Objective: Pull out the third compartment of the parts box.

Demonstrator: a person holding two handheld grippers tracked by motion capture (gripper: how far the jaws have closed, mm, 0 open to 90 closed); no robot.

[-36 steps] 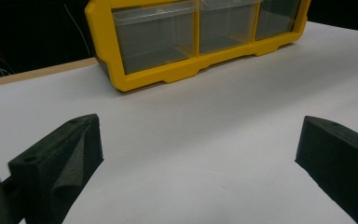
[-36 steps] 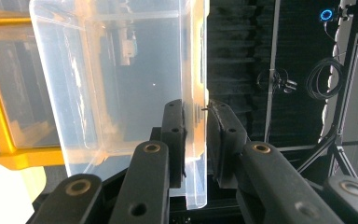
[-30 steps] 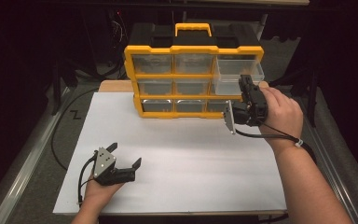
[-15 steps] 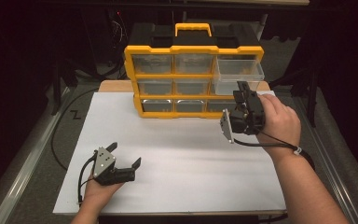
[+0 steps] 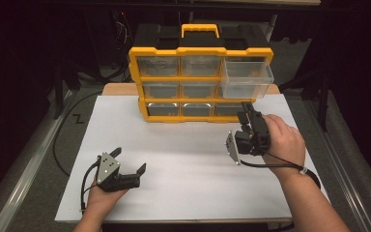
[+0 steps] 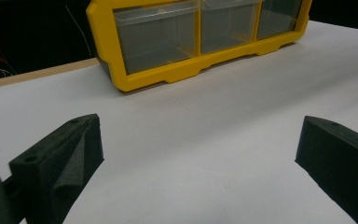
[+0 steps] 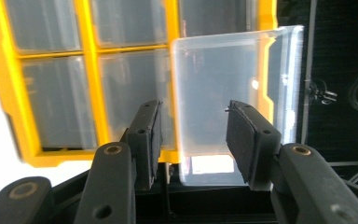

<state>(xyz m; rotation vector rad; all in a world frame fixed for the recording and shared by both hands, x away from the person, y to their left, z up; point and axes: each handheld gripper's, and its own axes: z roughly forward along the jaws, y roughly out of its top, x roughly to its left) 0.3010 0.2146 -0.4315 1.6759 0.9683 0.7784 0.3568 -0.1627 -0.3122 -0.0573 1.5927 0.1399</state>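
High view: a yellow drawer organizer [image 5: 200, 77] with a black carry handle stands at the far edge of the white desk [image 5: 183, 188], its nine clear drawers facing the person. The top right drawer [image 5: 246, 79] is pulled well out of its slot and overhangs the row below, probably so that something can go in or come out; whether it holds anything I cannot tell.

The right hand-held gripper [image 5: 244, 113] hangs just below and in front of that drawer, near the organizer's bottom right corner. Its jaws have just been opening and now stand released, with nothing between them. In the right gripper view the two black pads [image 7: 147, 140] frame the drawer's clear front [image 7: 235, 93] from a short way off, not touching it, so the hand looks to have let go of the drawer and backed away.

The left hand-held gripper [image 5: 128, 162] rests low over the near left of the desk, well apart from the organizer, apparently parked out of the way. In the left gripper view its jaws are spread wide over bare white surface, released and empty, pointing towards the organizer's bottom row [image 6: 200, 32].
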